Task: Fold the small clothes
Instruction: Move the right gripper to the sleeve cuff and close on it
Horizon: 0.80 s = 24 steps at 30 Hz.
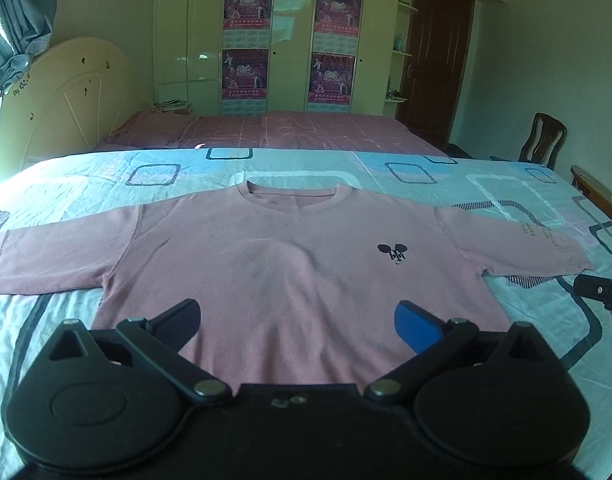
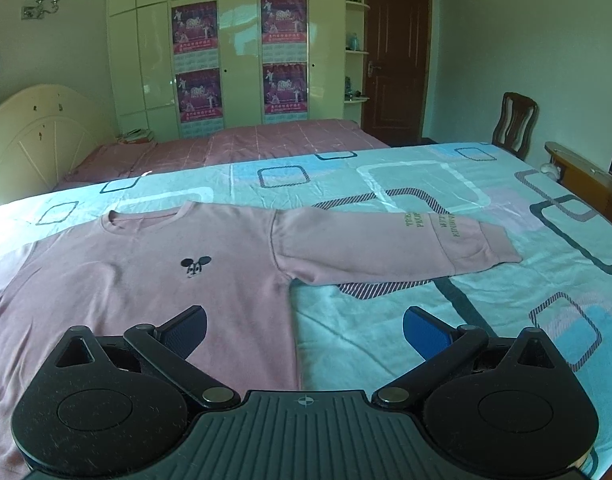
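A pink long-sleeved sweater [image 1: 266, 264] lies flat, front up, on the bed, with both sleeves spread out sideways and a small black mouse logo [image 1: 392, 252] on the chest. My left gripper [image 1: 298, 326] is open and empty, hovering over the sweater's bottom hem near its middle. My right gripper [image 2: 304, 332] is open and empty over the sweater's [image 2: 154, 280] right side edge near the hem. The right sleeve [image 2: 390, 244] with printed text stretches out beyond it. A part of the right gripper [image 1: 602, 292] shows at the right edge of the left wrist view.
The bed has a light blue sheet [image 2: 466, 300] with square patterns. A second bed with a pink cover [image 1: 266, 130] lies behind, then a wardrobe with posters [image 1: 290, 40]. A wooden chair [image 2: 514, 124] and a wooden footboard [image 2: 586, 176] stand at right.
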Each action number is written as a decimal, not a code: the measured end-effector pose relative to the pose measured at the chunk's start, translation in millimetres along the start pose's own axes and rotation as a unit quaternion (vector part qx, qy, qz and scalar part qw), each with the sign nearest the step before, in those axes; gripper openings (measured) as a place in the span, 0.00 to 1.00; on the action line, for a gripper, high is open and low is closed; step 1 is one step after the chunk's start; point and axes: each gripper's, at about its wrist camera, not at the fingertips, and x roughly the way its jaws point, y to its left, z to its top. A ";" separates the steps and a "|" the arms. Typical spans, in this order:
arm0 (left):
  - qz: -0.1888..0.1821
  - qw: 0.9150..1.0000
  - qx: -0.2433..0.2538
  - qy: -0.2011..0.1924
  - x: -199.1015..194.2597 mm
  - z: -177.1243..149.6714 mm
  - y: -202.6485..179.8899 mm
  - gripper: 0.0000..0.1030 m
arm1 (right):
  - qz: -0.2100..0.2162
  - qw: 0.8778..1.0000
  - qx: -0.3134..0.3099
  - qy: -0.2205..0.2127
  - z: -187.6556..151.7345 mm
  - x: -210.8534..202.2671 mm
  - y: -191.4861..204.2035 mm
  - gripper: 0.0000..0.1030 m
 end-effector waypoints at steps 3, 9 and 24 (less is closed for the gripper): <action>0.006 1.000 0.004 0.005 21.0 12.2 -16.3 0.99 | -0.005 1.000 0.007 0.003 12.2 25.3 -25.0 1.00; 0.034 0.999 0.035 0.024 73.3 34.2 -68.1 0.99 | -0.010 0.998 0.055 0.020 32.7 84.4 -105.1 1.00; 0.056 0.990 0.106 0.074 156.6 50.7 -164.1 0.99 | -0.029 0.972 0.233 0.029 31.3 180.8 -271.2 1.00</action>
